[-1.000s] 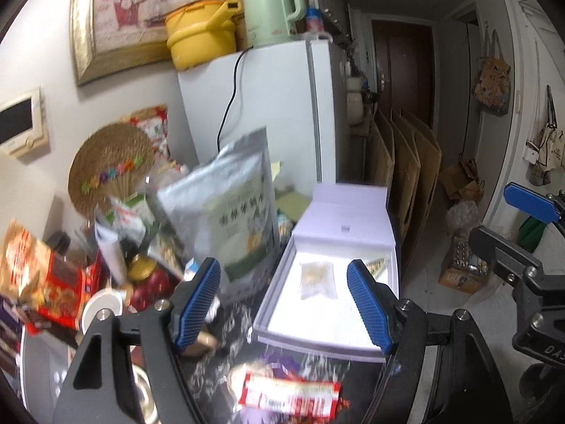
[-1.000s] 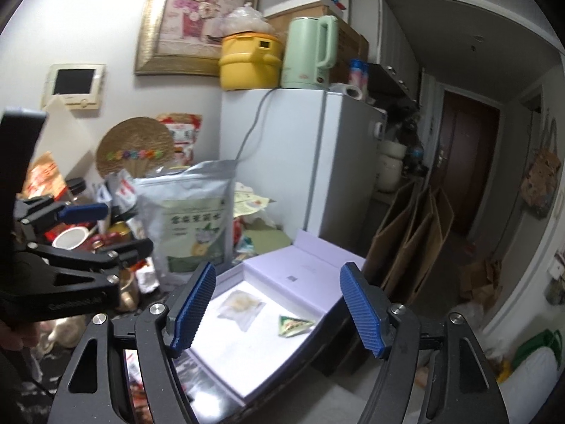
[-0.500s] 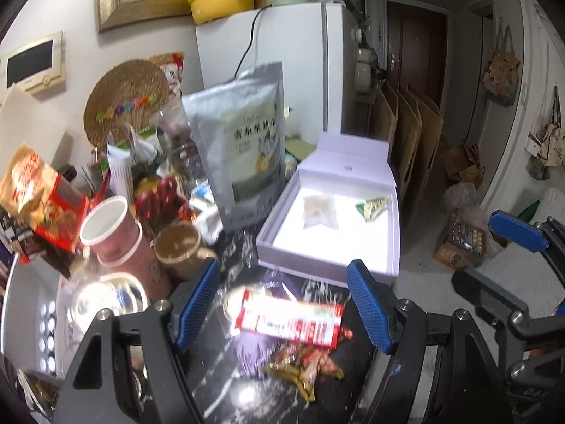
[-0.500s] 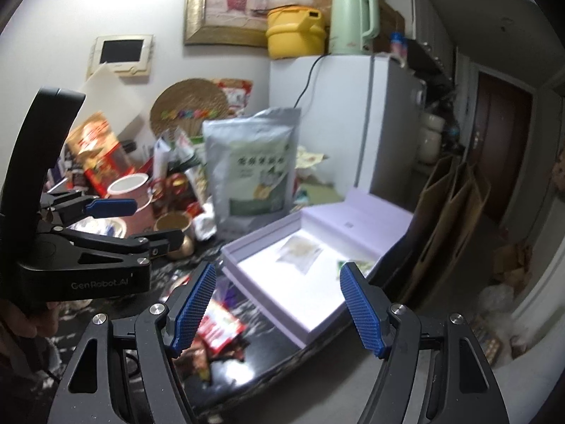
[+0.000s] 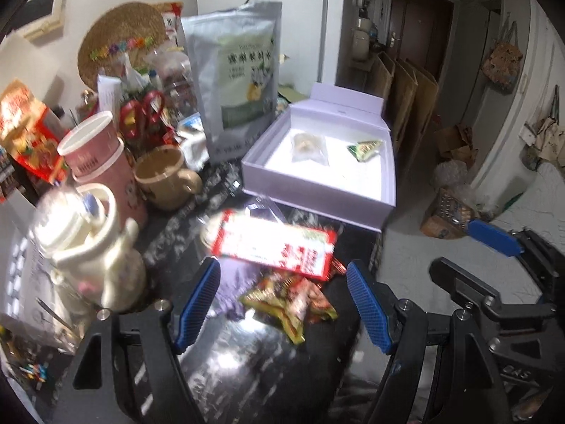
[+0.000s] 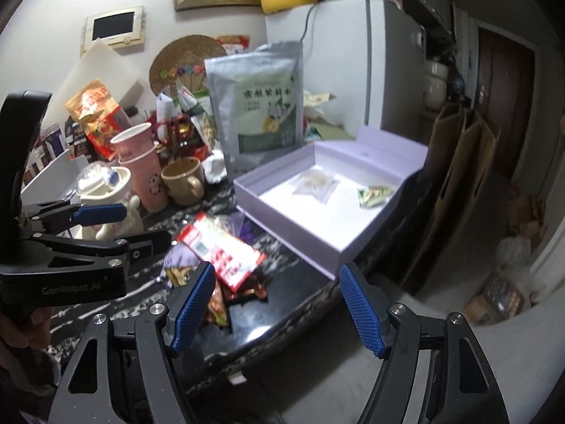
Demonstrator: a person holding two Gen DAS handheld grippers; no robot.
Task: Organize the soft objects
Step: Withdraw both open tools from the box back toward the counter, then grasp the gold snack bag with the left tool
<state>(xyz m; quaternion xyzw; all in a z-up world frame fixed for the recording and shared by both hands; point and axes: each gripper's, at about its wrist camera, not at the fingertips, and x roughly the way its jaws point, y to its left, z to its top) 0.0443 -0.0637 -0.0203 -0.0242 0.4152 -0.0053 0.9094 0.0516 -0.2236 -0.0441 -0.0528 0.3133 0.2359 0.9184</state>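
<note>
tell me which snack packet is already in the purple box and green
The green triangular packet at the box's right side; the other packet inside is clear.

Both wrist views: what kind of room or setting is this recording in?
Most likely a cramped home kitchen corner by a hallway: a white fridge behind a cluttered dark counter, mugs among snack packets, and an entrance door down the corridor.
</note>
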